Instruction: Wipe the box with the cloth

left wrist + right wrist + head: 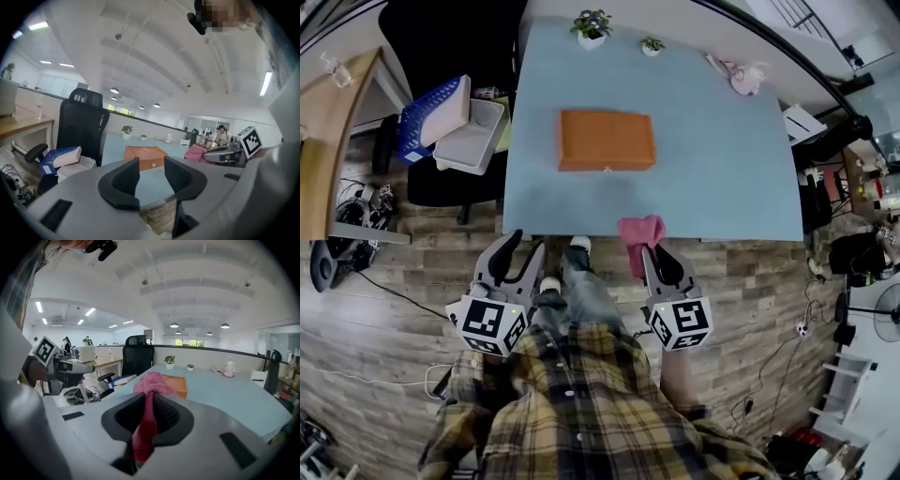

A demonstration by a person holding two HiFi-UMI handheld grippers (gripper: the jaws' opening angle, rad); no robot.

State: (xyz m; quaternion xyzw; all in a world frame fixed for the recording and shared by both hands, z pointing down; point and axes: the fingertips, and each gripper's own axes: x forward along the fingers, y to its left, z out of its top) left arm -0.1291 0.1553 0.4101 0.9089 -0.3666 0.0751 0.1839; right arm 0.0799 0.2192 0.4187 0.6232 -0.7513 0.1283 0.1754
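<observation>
**Head view with both gripper views.** We see a pale blue table point(722, 178) filling the upper centre of the frame, with a wood-plank floor point(384, 281) below it. A black office chair point(441, 37) occupies the upper left. Just off the table's left edge sit a blue basket point(434, 115) and a white tray point(473, 134).

The orange box point(607, 140) lies flat on the table, upper centre, well apart from both grippers.

Lower left of centre, the left gripper point(528, 242) hangs over the floor just below the table's near edge. In the left gripper view we find its jaws a modest gap apart with nothing between them, and the box shows beyond the gap.

Lower right of centre, the right gripper point(654, 253) is clamped on the pink cloth point(639, 232). The cloth bunches above the jaw tips at the table's near edge and hangs down between the jaws.

Two small potted plants point(592, 26) stand at the table's far edge, top centre.
</observation>
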